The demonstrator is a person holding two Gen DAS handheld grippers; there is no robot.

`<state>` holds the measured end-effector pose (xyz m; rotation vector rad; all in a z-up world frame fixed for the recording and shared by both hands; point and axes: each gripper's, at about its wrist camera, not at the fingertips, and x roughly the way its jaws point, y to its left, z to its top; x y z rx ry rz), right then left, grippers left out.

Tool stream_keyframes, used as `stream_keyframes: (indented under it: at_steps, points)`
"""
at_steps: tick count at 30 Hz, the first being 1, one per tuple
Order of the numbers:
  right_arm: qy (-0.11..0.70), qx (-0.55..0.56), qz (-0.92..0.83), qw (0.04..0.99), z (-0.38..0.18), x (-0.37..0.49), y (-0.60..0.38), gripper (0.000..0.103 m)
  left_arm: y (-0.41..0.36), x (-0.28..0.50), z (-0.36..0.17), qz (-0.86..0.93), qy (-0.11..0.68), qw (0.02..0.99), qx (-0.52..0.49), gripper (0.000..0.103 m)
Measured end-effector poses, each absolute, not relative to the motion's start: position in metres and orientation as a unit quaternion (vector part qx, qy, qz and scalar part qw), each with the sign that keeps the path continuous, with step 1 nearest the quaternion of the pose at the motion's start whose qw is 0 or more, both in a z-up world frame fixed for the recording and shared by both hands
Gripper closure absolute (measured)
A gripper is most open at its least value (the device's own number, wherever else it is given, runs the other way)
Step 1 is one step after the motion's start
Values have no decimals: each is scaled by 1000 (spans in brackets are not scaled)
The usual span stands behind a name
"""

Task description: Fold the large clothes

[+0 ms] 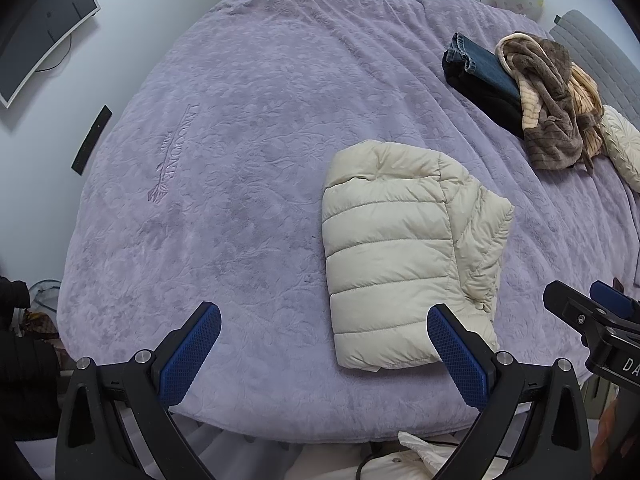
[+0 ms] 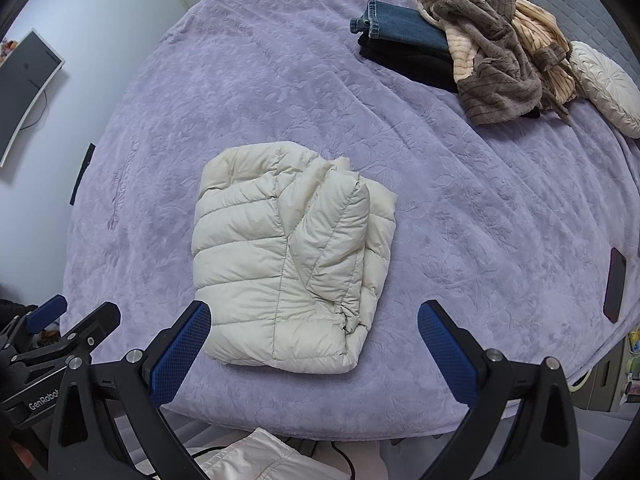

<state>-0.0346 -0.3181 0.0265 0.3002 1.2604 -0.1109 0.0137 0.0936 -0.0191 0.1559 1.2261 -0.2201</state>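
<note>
- Jacket [image 1: 404, 256] [image 2: 288, 256]: cream, quilted, folded into a compact bundle on the bed [image 1: 240, 160] [image 2: 460, 220], near the front edge, sleeve layers stacked along its right side.
- Left gripper [image 1: 324, 352]: jaws spread wide, holding nothing, hovering over the front edge of the bed; right finger overlapping the lower right corner of the jacket in view, contact not clear.
- Right gripper [image 2: 314, 350]: jaws spread wide, empty, just in front of the jacket; left finger beside the bundle's lower left corner.
- Far right corner of the bed: folded jeans [image 1: 480, 64] [image 2: 400, 26] atop a black garment [image 1: 488, 104] [image 2: 412, 64], with a brown robe [image 1: 548, 100] [image 2: 496, 52] heaped partly over both.
- Cream pillow [image 1: 622, 144] [image 2: 604, 84] just right of the robe.
- Phone [image 2: 614, 284] lying dark and flat on the bed, well right of the jacket.
- Monitor [image 1: 44, 36] [image 2: 24, 84] at far left, off the bed.
</note>
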Motion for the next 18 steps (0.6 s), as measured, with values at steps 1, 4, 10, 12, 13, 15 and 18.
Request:
stream_keyframes:
  at_steps: [1,4,10,12,13,15,18]
  points:
    - [587,140,-52,796,27,-34,-318,0,93,14,-19,-103,573,809,73,0]
    - [587,140,-52,796,27,-35,-317,0,93,14,-19,-103,573,809,73,0]
    - [589,139,-50,795,25,-31,-319,0,93,16,-20,-103,574,809,74,0]
    - [588,139,-50,795,25,-31,-319,0,93,16,-20,-103,574,809,74,0]
    - [588,139,-50,795,25,-30,-319,0,93,16,-19,-103,574,809,74,0]
    - [588,139,-50,795,25,-30,-319,0,93,16,-20,-103,574,809,74,0]
    - [588,139,-50,795,25,-30,-319,0,93,19,-22,-101,575,808,78,0]
